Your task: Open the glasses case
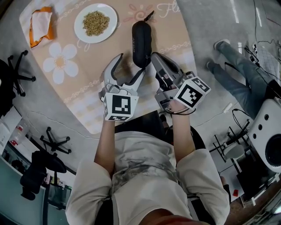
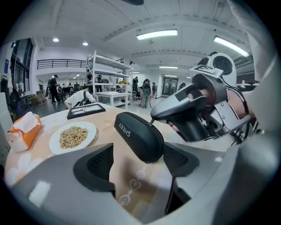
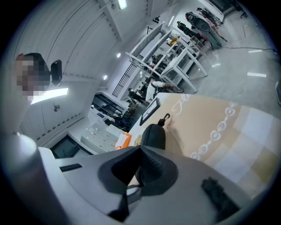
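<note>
Round counter [image 1: 90, 90] under a beige cloth printed with flowers; the seated person reaches over its near edge with a claw in each hand.

Left claw [image 1: 131, 67]: jaws stand wide apart. In its own view the near end of the glasses case [image 1: 141, 37] lies in the gap just ahead of the two pads [image 2: 94, 169]. Neither pad presses on it. Nothing is held.

Right claw [image 1: 155, 56]: just beside the left one. Its own view shows the jaws brought together. The tips sit against the near right side of the case. The left gripper view shows a small metal piece [image 2: 152, 124] at those tips, at the seam of the case. Whether it is pinched cannot be told.

Glasses case: black, oblong, closed. It lies flat on the counter, lengthwise away from the person, near the middle of the cloth.

White plate [image 1: 109, 13]: holds a heap of grain, beyond and left of the case, apart from it.

Orange and white packet [image 1: 40, 26]: at the far left edge of the counter.

Small black clip [image 1: 149, 16]: at the far end of the case.
</note>
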Tool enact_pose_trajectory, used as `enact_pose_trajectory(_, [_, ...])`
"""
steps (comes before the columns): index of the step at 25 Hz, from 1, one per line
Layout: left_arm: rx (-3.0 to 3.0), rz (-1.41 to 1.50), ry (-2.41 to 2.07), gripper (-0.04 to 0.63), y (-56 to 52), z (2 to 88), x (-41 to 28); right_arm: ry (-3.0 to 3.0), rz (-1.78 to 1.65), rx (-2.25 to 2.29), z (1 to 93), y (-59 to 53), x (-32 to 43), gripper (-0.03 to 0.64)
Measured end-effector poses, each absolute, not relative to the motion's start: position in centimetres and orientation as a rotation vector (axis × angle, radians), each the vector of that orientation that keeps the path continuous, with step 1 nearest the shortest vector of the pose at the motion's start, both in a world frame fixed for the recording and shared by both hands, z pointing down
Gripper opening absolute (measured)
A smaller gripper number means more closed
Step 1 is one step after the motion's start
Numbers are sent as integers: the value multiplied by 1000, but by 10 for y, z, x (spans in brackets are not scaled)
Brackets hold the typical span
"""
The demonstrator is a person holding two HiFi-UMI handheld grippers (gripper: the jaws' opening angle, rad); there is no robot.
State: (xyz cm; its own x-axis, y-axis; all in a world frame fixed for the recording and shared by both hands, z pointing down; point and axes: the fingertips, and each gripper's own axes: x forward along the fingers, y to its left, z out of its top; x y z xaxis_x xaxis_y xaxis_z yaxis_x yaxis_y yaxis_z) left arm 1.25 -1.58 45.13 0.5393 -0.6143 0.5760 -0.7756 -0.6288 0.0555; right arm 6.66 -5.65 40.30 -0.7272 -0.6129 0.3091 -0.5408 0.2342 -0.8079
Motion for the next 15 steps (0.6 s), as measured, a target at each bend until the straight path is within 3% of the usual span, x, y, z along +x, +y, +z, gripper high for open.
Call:
enact_pose_trajectory(11, [2479, 748, -1248, 307, -21, 444, -11, 2416, -1554, -1119, 406, -54, 54, 14])
enact_pose_trajectory(15, [2546, 731, -1191, 321, -21, 438, 7, 2423, -1552, -1121, 408, -58, 50, 14])
